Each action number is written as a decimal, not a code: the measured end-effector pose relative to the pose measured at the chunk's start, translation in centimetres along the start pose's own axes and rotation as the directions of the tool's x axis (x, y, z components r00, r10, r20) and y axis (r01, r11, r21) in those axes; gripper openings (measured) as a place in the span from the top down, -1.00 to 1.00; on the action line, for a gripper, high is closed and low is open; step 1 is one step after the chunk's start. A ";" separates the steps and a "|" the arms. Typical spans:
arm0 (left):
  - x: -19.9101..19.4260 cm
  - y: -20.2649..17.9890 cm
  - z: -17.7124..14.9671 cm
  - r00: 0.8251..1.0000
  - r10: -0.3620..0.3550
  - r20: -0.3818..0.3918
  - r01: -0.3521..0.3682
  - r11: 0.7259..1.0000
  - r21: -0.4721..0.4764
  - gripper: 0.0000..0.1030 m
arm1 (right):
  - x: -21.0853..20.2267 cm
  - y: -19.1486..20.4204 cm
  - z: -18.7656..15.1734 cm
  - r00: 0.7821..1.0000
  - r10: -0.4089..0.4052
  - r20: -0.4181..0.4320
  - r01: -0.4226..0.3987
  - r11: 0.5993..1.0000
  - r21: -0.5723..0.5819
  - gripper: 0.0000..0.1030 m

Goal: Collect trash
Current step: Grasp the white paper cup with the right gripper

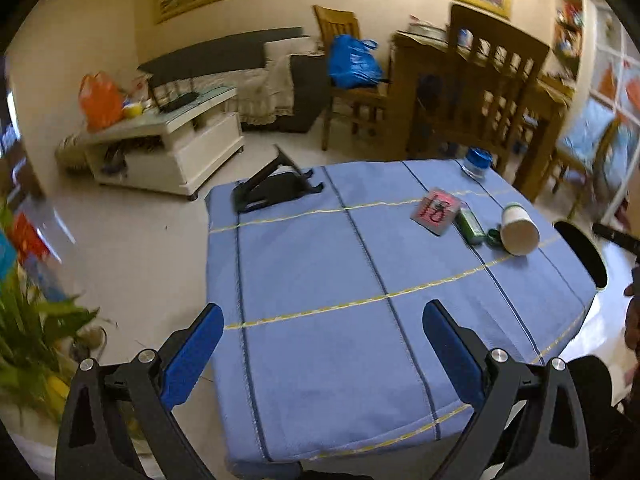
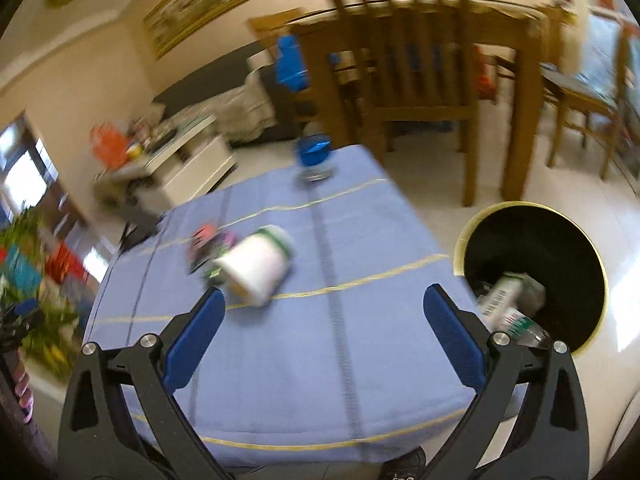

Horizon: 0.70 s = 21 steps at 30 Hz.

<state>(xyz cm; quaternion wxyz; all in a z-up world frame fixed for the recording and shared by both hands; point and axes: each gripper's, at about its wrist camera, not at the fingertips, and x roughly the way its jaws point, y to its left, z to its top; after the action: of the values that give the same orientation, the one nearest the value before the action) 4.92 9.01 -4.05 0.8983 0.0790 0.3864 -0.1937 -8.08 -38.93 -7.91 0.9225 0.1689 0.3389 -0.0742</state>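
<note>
Both grippers wide apart, nothing between the blue pads on either. The right gripper (image 2: 324, 312) is the one for the next pick: the paper cup (image 2: 256, 270) lies on its side on the blue tabletop (image 2: 320, 380) just ahead of and slightly left of that gripper's left finger, close in. Right wrist view is motion-blurred, so take the exact offset loosely. Cup's long axis runs diagonally, open mouth toward the gripper and down-left, green-banded base pointing away up-right; jaws spanning side to side would cross that axis at an angle, so I'd judge a small wrist twist plus a shift left is needed. From the left gripper (image 1: 323, 332) the same paper cup (image 1: 519, 227) sits well ahead and far to the right, near the tabletop's right edge, so the left is the worse reach. Just beside the cup on its left: a small green box (image 1: 469, 224) and a pink card (image 1: 436, 210), both likely trash too; whether the box touches the cup I can't tell. A blue-lidded jar (image 1: 477, 162) stands at the far edge. The black bin (image 2: 560, 276) is on the floor to the right of the right gripper, beside the tabletop, already holding bottles, so the drop is a short swing right.
</note>
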 end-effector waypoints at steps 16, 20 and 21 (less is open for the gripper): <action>2.7 -1.0 0.0 0.997 -0.076 -0.032 0.076 0.997 0.002 -0.87 | 6.3 7.9 -0.7 0.995 -0.067 -0.080 0.048 0.975 -0.219 -0.91; 3.5 -1.6 0.2 0.995 -0.085 -0.050 0.086 0.996 0.013 -0.87 | 8.7 7.1 0.6 0.992 -0.039 -0.123 0.020 0.989 -0.149 -0.91; 3.6 -1.8 0.2 0.995 -0.085 -0.054 0.086 0.996 0.017 -0.87 | 9.1 6.8 0.9 0.991 -0.021 -0.132 0.006 0.993 -0.117 -0.91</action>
<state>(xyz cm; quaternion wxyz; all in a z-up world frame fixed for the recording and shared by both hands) 6.61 6.24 -6.51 0.8778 0.0760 0.4114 -0.2334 1.07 -33.10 -11.39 0.9057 0.1170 0.4045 -0.0492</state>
